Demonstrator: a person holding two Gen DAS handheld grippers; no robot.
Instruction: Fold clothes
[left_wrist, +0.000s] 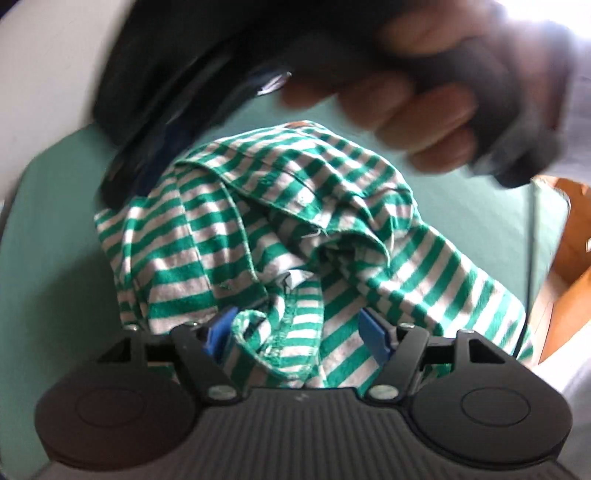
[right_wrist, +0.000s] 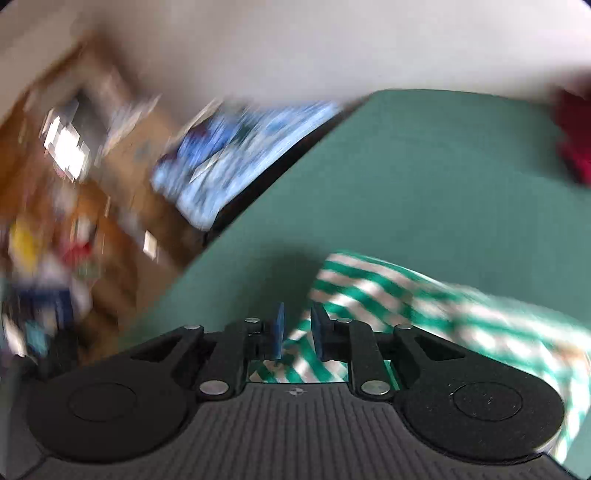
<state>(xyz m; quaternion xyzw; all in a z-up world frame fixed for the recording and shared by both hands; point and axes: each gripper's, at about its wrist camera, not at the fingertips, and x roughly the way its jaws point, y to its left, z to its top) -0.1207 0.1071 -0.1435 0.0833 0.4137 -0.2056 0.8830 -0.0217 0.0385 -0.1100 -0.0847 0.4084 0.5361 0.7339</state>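
The green-and-white striped garment (left_wrist: 280, 236) is lying in a crumpled heap on the green surface (left_wrist: 66, 229), nearer its right edge, where a brown cardboard box (left_wrist: 569, 236) is showing just past it. A dark garment (left_wrist: 155, 110) is lying beyond the heap, toward the far left corner.

The left gripper (left_wrist: 295, 332) is hanging low over the near side of the heap with its fingers (left_wrist: 373, 332) standing wide; a stitched hem is bunching up between them, but the pads are not pressing on it. The right gripper (right_wrist: 297, 330) is showing its fingers (right_wrist: 279, 328) narrowly apart with nothing pinched between them, striped cloth lying just beneath and to one side. In the left wrist view a hand (left_wrist: 424, 122) is gripping the other tool's handle above the heap, blurred.

The garment is looking like soft, light jersey: limp, not slippery, nothing fragile about it. It will likely sag and drag unless taken at two points. The stitched hem and the seamed edges are looking like the firmest places to pinch, well apart, one per gripper.
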